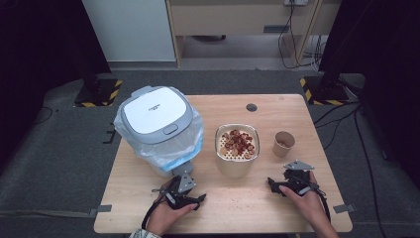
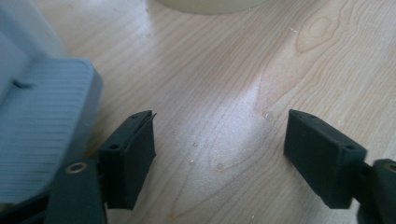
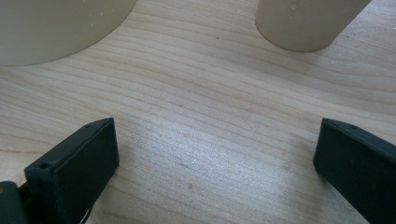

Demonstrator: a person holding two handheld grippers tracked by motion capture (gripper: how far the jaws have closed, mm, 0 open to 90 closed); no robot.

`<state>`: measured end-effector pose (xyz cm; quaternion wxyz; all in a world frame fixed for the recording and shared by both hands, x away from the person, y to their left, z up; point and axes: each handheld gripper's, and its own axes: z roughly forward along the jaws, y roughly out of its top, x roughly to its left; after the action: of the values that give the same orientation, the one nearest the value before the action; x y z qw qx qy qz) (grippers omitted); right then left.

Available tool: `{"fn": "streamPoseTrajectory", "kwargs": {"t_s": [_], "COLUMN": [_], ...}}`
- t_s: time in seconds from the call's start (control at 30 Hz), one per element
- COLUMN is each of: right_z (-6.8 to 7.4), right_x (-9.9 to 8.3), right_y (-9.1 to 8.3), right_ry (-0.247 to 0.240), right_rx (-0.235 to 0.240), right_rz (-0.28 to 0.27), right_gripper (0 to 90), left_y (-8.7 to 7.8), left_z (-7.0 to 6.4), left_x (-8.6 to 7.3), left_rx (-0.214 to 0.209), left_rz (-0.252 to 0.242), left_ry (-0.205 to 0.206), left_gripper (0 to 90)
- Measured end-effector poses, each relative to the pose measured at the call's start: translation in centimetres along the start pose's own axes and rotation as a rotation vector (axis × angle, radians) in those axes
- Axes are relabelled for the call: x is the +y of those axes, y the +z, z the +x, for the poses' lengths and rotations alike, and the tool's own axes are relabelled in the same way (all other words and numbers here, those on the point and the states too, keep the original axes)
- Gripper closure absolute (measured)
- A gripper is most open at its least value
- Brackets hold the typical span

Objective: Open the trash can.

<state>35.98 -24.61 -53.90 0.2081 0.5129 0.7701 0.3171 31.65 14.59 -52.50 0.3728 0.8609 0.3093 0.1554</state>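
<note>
Bowl between and beyond both hand-held grippers, left, right, jaws apart, empty.

Bare table lay open along the near edge between the two hands, while farther back the lidded bin, the food-filled bowl and the paper cup stood in a row, with a passable gap between bowl and cup.
</note>
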Motion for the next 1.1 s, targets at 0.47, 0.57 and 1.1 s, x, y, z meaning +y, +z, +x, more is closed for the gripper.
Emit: {"fn": "streamPoseTrajectory", "kwargs": {"t_s": [0.47,0.57,1.1], "right_z": [0.0,0.0,-0.1], "right_x": [0.0,0.0,0.0], "right_y": [0.0,0.0,0.0], "right_ry": [-0.003,-0.004,-0.011], "right_rx": [0.001,0.003,0.009], "right_rz": [-0.001,0.001,-0.001], "right_gripper": [0.6,0.6,0.6], "left_y": [-2.6,-2.8,-1.7], "left_z": [0.7,1.3,3.1], "left_x": [1.4,1.6,0.8], "left_rx": [0.114,0.174,0.267], "left_rz": [-0.120,-0.123,-0.063], "left_ry": [0.028,0.050,0.018], "left_gripper": [65.5,74.1,85.8]}}
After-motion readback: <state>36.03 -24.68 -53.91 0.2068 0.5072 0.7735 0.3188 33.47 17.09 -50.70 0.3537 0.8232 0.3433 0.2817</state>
